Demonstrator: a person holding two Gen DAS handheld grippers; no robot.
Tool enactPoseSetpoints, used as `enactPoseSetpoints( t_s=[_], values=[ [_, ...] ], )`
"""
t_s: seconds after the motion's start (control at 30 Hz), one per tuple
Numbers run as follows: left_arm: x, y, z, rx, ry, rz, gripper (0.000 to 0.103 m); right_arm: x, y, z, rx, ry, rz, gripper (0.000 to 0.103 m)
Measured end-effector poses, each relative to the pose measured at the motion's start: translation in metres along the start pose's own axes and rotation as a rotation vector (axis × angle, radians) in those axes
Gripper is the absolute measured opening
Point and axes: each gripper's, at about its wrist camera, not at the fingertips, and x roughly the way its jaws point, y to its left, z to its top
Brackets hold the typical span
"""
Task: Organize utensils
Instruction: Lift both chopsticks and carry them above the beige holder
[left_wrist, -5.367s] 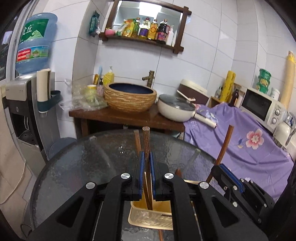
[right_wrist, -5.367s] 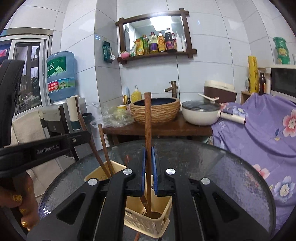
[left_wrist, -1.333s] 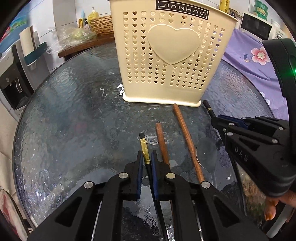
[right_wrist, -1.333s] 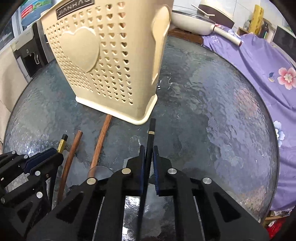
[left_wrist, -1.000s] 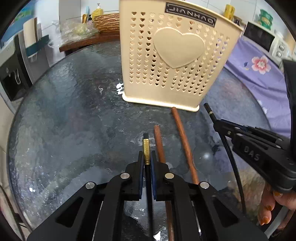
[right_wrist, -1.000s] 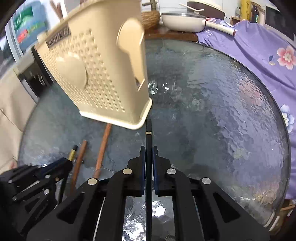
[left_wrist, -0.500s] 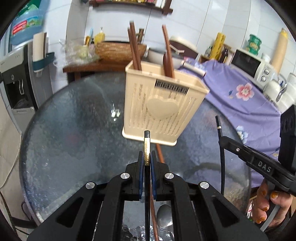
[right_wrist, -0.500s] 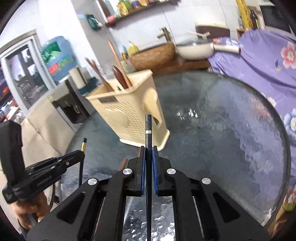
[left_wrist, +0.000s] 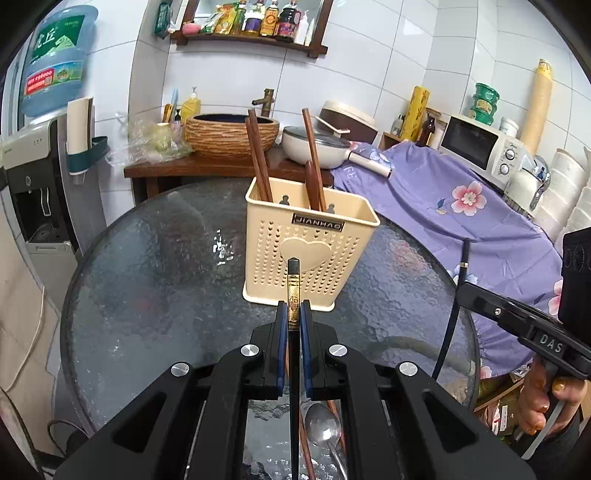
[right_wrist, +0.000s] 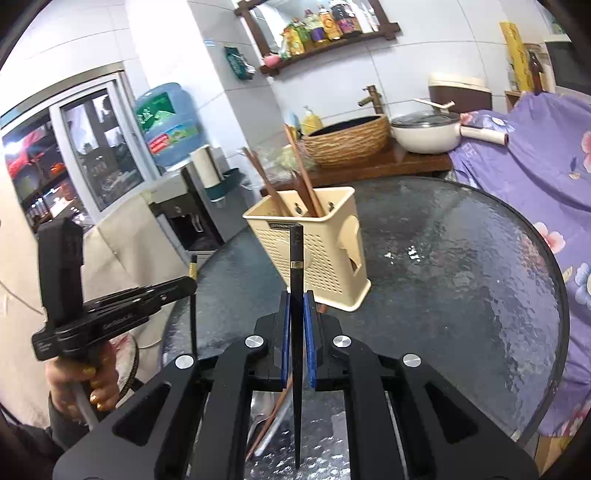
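Observation:
A cream perforated utensil holder (left_wrist: 310, 254) stands on the round glass table (left_wrist: 155, 280) with several brown wooden utensils (left_wrist: 258, 158) upright in it; it also shows in the right wrist view (right_wrist: 317, 254). My left gripper (left_wrist: 291, 314) is shut on a black chopstick with a gold band (left_wrist: 293, 295), held above the table in front of the holder. My right gripper (right_wrist: 295, 302) is shut on a second black chopstick (right_wrist: 296, 254), also raised, right of the left one. Each gripper shows in the other's view, the right (left_wrist: 476, 291) and the left (right_wrist: 190, 286).
A metal spoon (left_wrist: 321, 428) and a brown wooden utensil (left_wrist: 306, 450) lie on the glass under the left gripper. Behind the table stand a wooden shelf with a woven basin (left_wrist: 229, 134) and a white pot (left_wrist: 314, 147), a water dispenser (left_wrist: 37, 166) and a purple-covered counter (left_wrist: 461, 206).
Both grippers have lifted their black chopsticks off the glass and risen well above the table, pulling back so the whole holder and its top opening now show.

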Motion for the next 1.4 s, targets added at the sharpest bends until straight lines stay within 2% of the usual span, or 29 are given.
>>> enactPoseSetpoints(
  t_s=[0.47,0.63,1.03,1.1,1.2,1.4],
  values=[
    [-0.020,-0.001,0.015,0.032,-0.050,-0.003,0.007,-0.018,0.022,0.016,-0.108,-0.030,-0.012,0.008],
    [-0.028,-0.006,0.028,0.049,-0.076,-0.012,0.007,-0.021,0.031,0.031,-0.141,-0.049,-0.011,0.008],
    [-0.042,-0.007,0.091,0.033,-0.137,-0.063,0.007,-0.021,0.049,0.084,-0.183,-0.102,-0.008,0.008],
    [-0.049,-0.010,0.106,0.030,-0.151,-0.084,0.007,-0.023,0.053,0.101,-0.177,-0.134,-0.007,0.008],
    [-0.061,-0.015,0.128,0.033,-0.194,-0.078,0.007,-0.027,0.059,0.128,-0.171,-0.193,-0.017,0.008],
    [-0.073,-0.019,0.178,-0.005,-0.292,-0.074,0.007,-0.016,0.075,0.173,-0.227,-0.292,-0.086,0.008]
  ],
)
